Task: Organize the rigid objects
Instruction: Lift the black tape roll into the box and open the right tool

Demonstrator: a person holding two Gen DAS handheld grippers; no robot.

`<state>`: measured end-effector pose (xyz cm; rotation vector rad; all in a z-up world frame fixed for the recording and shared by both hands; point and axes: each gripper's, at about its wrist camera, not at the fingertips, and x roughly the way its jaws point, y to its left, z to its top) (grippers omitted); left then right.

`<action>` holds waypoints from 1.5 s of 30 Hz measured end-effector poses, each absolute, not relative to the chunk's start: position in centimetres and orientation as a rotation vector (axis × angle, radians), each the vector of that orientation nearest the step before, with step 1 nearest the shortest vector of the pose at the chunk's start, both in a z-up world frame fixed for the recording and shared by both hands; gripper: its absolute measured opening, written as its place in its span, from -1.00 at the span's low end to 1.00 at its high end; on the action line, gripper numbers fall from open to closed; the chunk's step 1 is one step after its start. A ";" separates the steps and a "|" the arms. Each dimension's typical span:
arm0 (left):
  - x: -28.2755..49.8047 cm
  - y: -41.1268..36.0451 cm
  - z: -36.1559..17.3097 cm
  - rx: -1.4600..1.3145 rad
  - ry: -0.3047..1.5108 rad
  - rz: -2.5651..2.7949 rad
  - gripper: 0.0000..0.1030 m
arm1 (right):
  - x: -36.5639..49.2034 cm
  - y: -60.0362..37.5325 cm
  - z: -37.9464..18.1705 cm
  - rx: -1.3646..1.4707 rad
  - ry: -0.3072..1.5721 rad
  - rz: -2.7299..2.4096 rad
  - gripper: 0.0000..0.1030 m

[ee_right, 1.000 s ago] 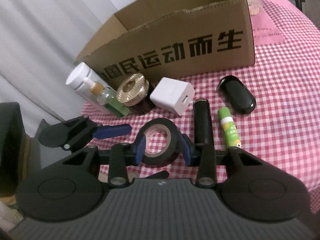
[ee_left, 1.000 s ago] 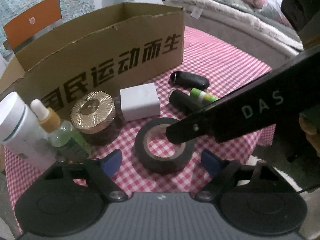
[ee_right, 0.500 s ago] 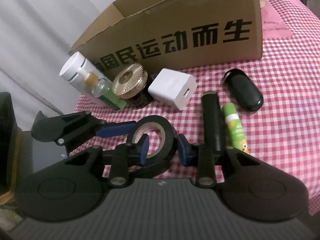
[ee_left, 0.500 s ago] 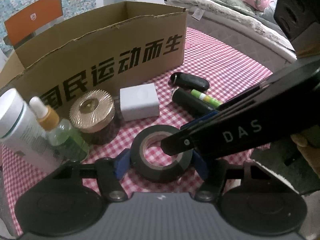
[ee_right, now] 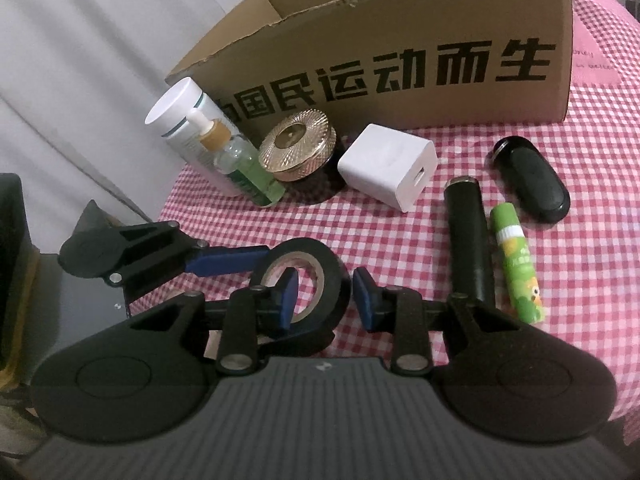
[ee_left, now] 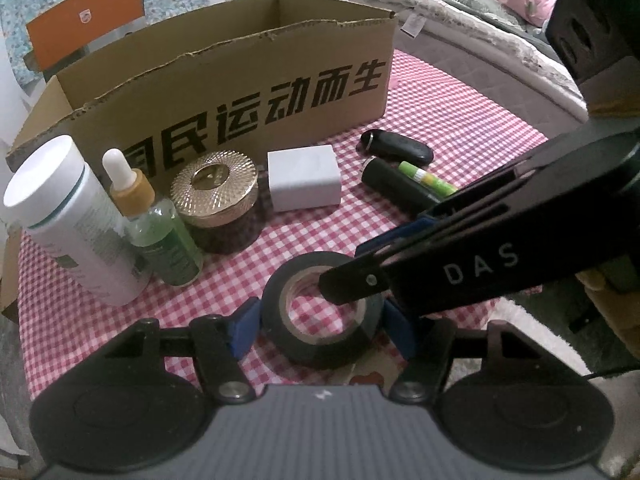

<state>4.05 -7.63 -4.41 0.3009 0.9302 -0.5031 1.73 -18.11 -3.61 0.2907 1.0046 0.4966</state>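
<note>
Cardboard box (ee_right: 400, 40) at 12 o'clock has big black print, "国民运动而生". The right gripper (ee_left: 348, 284)'s arm at 3 o'clock reads "DAS".

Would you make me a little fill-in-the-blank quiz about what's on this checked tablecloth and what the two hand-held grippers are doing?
1. Both the left gripper and the right gripper are closed on the roll of black ____.
2. The white charger cube sits between the gold-lidded jar and the black ____ lying on the cloth.
3. The lettering on the cardboard box is printed in ____.

Missing words: tape; tube; black
</note>
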 end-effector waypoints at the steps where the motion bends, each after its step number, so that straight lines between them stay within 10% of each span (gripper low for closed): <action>1: 4.2 -7.7 -4.5 0.300 0.932 -0.503 0.34 | 1.7 -18.1 -3.6 0.286 1.002 0.497 -0.43; 22: 3.6 -7.7 -2.7 0.308 0.855 -0.490 0.32 | 1.1 -17.9 -2.4 0.263 0.943 0.495 -0.62; 45: 13.8 -5.3 10.0 0.305 0.679 -0.422 0.32 | 10.6 -16.6 11.7 0.178 0.729 0.591 -0.61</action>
